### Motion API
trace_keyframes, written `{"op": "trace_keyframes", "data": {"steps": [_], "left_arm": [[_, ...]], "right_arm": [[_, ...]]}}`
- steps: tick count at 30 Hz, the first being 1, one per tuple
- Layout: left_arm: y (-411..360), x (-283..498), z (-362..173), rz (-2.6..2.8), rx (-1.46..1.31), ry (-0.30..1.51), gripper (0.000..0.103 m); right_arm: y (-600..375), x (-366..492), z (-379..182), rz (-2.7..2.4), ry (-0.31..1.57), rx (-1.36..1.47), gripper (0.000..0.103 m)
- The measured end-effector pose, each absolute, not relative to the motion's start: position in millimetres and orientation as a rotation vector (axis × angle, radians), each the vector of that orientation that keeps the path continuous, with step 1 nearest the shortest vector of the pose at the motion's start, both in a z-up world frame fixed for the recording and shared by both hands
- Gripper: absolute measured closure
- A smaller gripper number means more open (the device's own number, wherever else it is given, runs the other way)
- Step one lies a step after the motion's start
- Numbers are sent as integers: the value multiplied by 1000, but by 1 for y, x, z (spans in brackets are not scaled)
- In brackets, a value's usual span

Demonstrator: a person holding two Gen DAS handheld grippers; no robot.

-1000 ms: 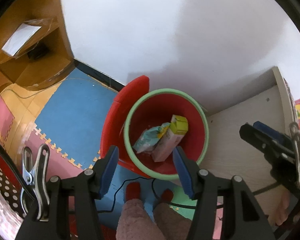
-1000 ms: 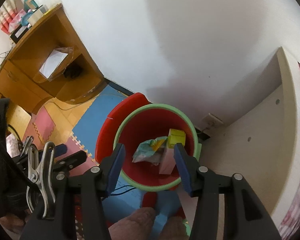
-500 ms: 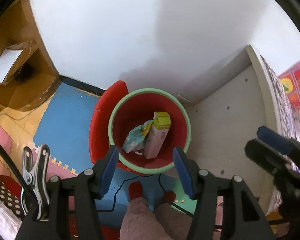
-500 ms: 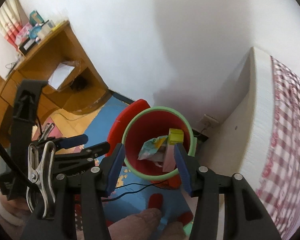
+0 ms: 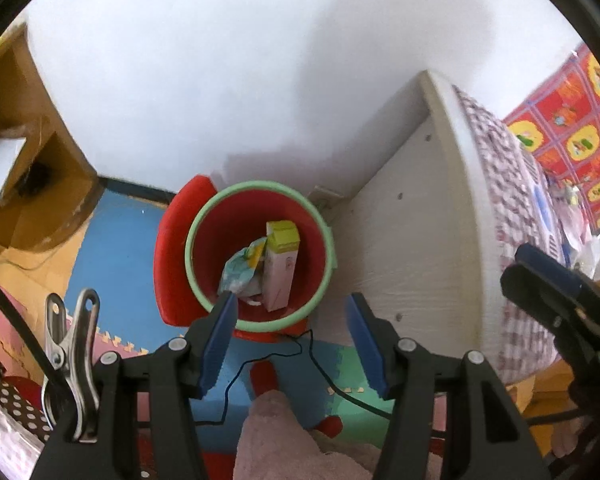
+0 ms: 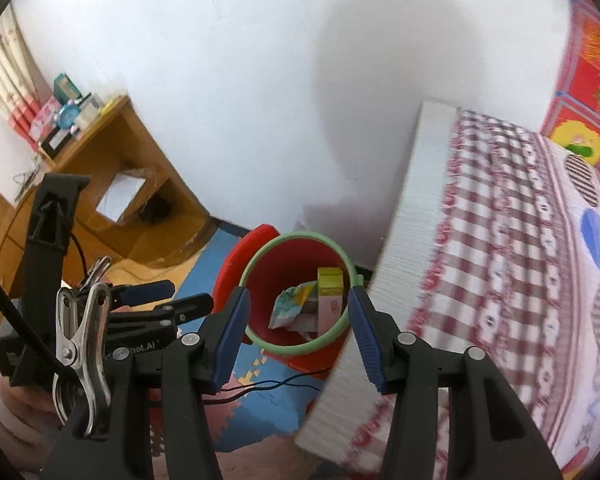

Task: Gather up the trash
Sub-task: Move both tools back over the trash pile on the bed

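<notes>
Trash (image 5: pixel 274 270) in bin (image 5: pixel 260 190), bottom hidden.

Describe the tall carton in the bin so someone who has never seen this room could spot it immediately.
Find the white bed frame against the wall; beside it on the floor stands a red bin with a pale green rim. Inside, the carton stands leaning: pale pink body, yellow-green top, rigid and boxy, unlike the crumpled wrapper beside it.

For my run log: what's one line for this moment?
left gripper: open, empty | right gripper: open, empty | red bin: holds carton, wrapper | beside bed
</notes>
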State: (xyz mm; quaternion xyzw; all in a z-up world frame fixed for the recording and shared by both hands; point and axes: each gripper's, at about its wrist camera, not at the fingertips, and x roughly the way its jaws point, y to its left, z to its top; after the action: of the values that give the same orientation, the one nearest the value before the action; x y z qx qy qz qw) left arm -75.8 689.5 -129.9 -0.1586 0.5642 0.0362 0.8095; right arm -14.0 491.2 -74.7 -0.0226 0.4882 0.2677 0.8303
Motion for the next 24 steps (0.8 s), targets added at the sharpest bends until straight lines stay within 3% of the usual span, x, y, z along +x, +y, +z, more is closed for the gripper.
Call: {"op": "trace_keyframes", "data": {"steps": [24], "left_arm": [[483,-99,-22,-128,-141,1072,43]], "right_arm": [[260,-103,6,359,844,159,51]]}}
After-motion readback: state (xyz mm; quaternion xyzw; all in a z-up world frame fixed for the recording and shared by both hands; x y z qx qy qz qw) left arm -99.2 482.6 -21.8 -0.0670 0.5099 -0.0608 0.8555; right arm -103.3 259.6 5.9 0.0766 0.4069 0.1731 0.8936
